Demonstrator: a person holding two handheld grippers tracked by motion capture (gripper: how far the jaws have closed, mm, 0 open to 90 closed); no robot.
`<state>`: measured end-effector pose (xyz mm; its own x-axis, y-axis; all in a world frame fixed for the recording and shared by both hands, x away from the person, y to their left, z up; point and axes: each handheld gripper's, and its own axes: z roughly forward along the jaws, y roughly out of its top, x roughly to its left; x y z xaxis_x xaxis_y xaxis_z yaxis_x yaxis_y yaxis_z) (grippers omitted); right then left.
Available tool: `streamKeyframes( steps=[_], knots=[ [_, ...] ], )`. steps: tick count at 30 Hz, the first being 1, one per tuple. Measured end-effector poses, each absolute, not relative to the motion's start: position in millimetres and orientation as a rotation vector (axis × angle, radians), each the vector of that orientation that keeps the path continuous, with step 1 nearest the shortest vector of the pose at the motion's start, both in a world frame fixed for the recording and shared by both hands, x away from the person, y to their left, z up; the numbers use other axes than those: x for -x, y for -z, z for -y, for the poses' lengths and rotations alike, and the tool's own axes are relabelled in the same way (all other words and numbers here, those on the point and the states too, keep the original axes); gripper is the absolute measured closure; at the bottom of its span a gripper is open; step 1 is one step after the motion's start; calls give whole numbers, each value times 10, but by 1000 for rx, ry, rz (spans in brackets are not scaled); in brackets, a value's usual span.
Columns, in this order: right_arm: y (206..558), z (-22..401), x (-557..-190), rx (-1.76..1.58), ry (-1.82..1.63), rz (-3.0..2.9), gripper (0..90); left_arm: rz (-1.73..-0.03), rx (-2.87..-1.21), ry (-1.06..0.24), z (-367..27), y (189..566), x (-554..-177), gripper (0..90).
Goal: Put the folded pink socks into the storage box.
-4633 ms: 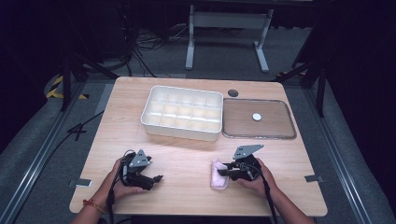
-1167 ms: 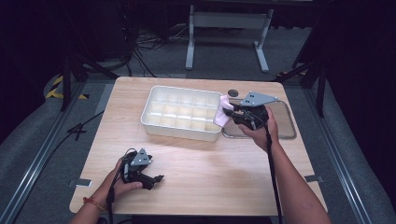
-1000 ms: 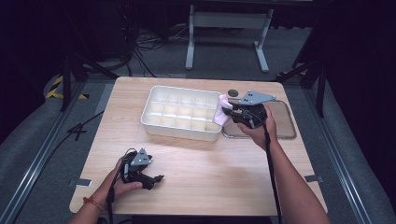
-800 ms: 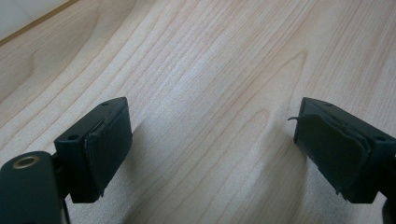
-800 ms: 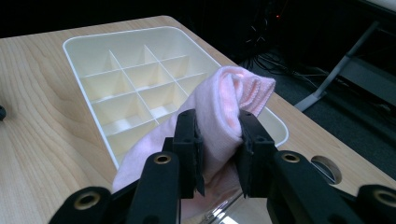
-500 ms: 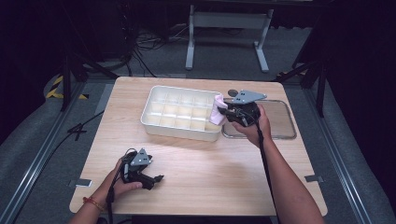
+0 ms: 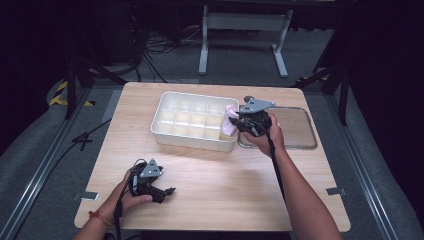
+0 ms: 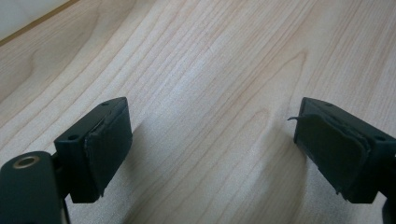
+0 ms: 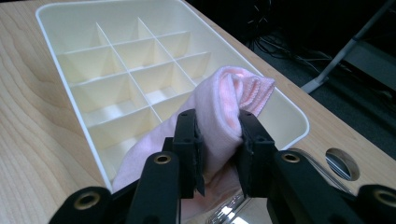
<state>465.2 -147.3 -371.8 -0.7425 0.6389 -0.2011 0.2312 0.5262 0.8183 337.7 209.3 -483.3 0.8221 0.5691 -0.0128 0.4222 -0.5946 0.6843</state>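
1. Over the right end of the divided tray [image 7: 192, 120], the right gripper [image 9: 218, 135] pinches a folded pink cloth [image 9: 229, 100], jaws narrow.
2. The cloth looks soft, light and floppy; gripping the bunched fold seems soundest.
3. The left gripper [image 8: 212, 154] rests wide open on the table [image 7: 225, 185], holding nothing.

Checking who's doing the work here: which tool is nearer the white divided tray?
Right. The right tool holds a pink cloth at the white divided tray's right end; the left tool rests open on the table, well short of it.
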Motion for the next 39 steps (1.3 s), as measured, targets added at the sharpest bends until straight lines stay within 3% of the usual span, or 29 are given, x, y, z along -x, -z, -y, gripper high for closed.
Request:
streamKeyframes(
  steps=[39],
  knots=[
    [4003,1378,-4652,-645,-1004,-2351,714,-722,-2294,-269,-2093,4833,-3378,115]
  ],
)
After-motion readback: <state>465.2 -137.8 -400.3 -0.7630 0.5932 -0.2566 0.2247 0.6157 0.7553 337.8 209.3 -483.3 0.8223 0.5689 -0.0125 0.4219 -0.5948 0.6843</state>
